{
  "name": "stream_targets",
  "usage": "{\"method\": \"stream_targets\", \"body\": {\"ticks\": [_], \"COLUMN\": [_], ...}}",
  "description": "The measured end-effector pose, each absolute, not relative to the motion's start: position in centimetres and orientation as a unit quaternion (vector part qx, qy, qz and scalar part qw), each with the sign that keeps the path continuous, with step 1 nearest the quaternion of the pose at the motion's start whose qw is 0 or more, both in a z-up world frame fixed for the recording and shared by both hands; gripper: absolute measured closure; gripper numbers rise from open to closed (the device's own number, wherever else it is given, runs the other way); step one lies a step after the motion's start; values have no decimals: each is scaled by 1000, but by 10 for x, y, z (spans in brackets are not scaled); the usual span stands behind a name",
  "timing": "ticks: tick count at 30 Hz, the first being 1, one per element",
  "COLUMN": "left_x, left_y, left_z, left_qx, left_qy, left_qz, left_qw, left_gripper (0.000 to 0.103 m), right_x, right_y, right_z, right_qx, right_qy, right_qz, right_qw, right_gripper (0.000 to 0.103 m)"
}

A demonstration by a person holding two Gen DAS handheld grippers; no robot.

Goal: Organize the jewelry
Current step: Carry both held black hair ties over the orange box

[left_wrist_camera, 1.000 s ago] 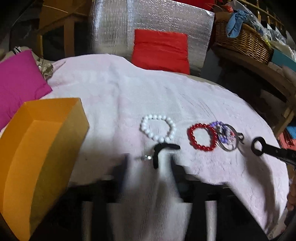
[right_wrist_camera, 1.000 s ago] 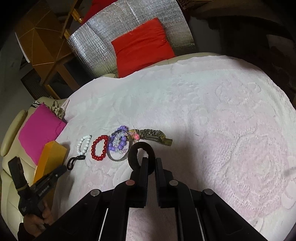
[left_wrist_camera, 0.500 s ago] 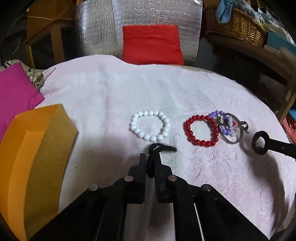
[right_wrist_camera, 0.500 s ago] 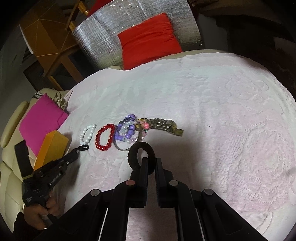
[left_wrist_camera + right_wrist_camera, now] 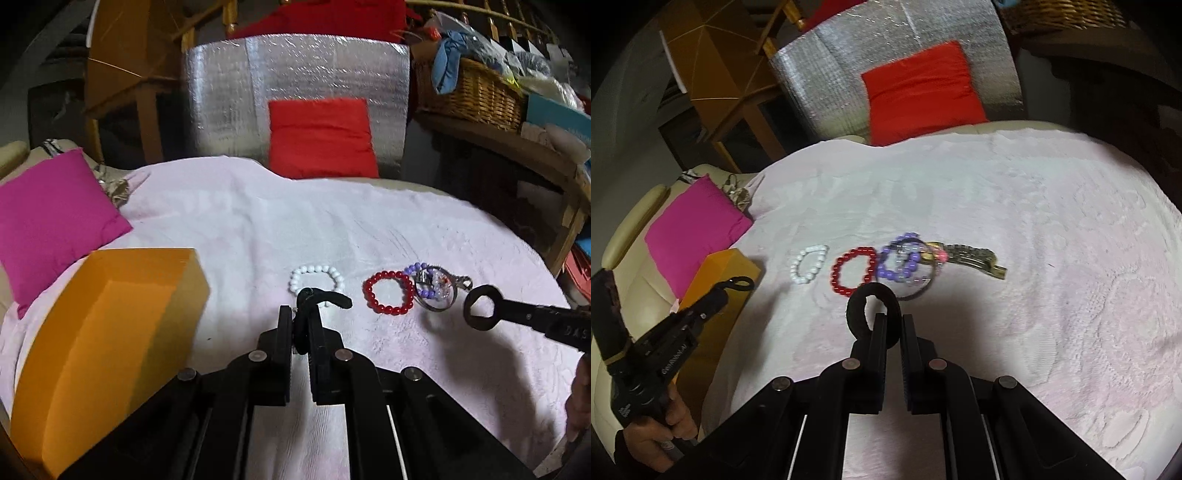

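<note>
My left gripper (image 5: 300, 320) is shut on a thin black hair tie (image 5: 325, 297) and holds it above the pink cloth, near the open orange box (image 5: 103, 332). My right gripper (image 5: 894, 325) is shut on a thick black hair band (image 5: 862, 310), which also shows in the left wrist view (image 5: 480, 312). On the cloth lie a white bead bracelet (image 5: 317, 278), a red bead bracelet (image 5: 388, 297), a purple bead bracelet with a metal bangle (image 5: 434, 291) and a metal watch (image 5: 975, 256).
A magenta cushion (image 5: 51, 218) lies left of the box. A red cushion (image 5: 321, 136) leans on a silver foil panel (image 5: 295, 92) at the back. A wicker basket (image 5: 476, 92) stands on a wooden shelf at the right. The pink cloth (image 5: 1052, 240) stretches to the right.
My left gripper closed on the thin black hair tie and lifted it off the cloth, toward the orange box. My right gripper kept hold of the thick band.
</note>
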State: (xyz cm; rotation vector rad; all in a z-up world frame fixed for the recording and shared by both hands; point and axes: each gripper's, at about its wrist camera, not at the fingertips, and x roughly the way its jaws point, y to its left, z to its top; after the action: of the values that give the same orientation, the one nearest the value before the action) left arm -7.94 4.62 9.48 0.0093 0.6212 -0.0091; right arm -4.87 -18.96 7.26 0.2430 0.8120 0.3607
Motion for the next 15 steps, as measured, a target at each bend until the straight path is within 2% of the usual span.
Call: {"method": "stream_targets", "body": {"ticks": [15], "left_x": [-153], "left_y": [107], "left_z": [161], "left_qx": [17], "left_qy": [243], "left_qz": [76], "left_qw": [967], "left_gripper": [95], "right_x": [-85], "right_y": [-109], "right_z": [110], "right_qx": [92], "right_qy": [352], "right_qz": [242], "right_qw": [900], "right_gripper": [95]}}
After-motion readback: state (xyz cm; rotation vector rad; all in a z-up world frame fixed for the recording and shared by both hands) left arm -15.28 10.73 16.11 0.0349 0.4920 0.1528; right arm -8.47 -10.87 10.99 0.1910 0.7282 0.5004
